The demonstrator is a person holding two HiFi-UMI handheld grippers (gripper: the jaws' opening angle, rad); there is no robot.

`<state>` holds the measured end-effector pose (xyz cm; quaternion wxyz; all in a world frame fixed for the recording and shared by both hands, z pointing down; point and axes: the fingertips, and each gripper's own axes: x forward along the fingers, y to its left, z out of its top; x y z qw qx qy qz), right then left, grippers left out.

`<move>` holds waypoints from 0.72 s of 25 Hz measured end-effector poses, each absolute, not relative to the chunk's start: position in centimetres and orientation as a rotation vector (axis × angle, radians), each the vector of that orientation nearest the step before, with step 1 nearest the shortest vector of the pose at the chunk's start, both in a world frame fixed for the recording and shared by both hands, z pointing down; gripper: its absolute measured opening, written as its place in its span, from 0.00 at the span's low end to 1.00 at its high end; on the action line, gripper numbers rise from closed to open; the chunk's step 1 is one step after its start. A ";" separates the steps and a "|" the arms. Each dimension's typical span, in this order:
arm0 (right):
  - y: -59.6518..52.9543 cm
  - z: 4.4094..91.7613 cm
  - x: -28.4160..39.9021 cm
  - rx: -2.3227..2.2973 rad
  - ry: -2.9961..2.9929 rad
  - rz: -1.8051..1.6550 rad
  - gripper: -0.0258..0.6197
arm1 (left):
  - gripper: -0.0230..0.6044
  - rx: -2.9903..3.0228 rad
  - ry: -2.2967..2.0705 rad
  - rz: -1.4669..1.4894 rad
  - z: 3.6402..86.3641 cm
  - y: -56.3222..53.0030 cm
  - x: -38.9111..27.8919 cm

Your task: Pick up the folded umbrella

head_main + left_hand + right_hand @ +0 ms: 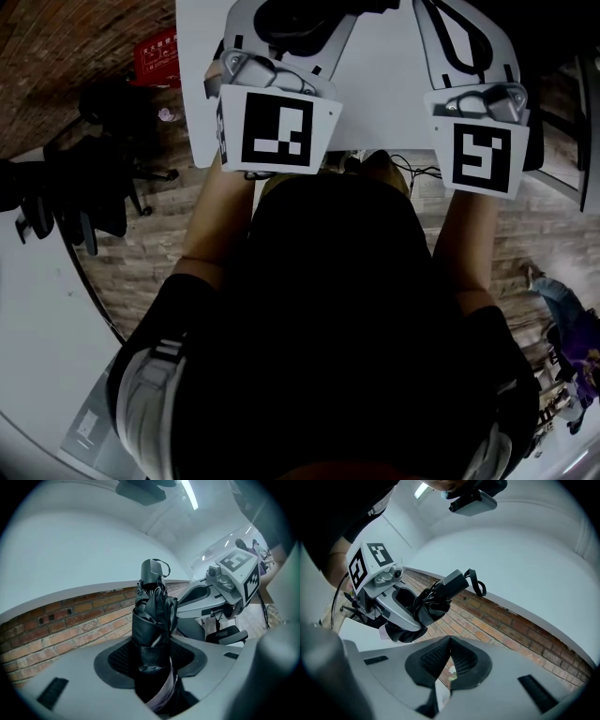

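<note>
I face a red brick wall [70, 620] under a long ceiling strip light [190, 494]. Below me, black office chairs [89, 192] stand on brown wood-plank floor [150, 272].

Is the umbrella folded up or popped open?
Folded up. The umbrella has its black cloth bunched and strapped tight, gripped in the left claw.

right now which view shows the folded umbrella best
The left gripper view: the umbrella fills the middle, upright and close up, clamped in the left gripper. The right gripper view shows it smaller, from the side, sticking out of that gripper. The head view shows at most a dark patch between those jaws.
</note>
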<state>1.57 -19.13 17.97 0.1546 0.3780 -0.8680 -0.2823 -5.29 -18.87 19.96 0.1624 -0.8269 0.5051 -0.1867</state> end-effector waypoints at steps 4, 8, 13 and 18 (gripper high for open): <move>-19.2 17.8 1.5 1.095 -2.492 -0.815 0.08 | 0.37 -2.355 1.452 -0.533 20.1 -19.0 -5.7; -19.2 17.7 1.5 1.095 -2.502 -0.811 0.09 | 0.37 -2.351 1.471 -0.546 20.5 -19.1 -6.0; -19.2 17.8 1.5 1.089 -2.503 -0.829 0.08 | 0.37 -2.355 1.471 -0.543 20.6 -19.2 -5.9; -19.5 17.9 1.4 1.086 -2.490 -0.826 0.08 | 0.37 -2.353 1.474 -0.547 20.6 -19.5 -6.1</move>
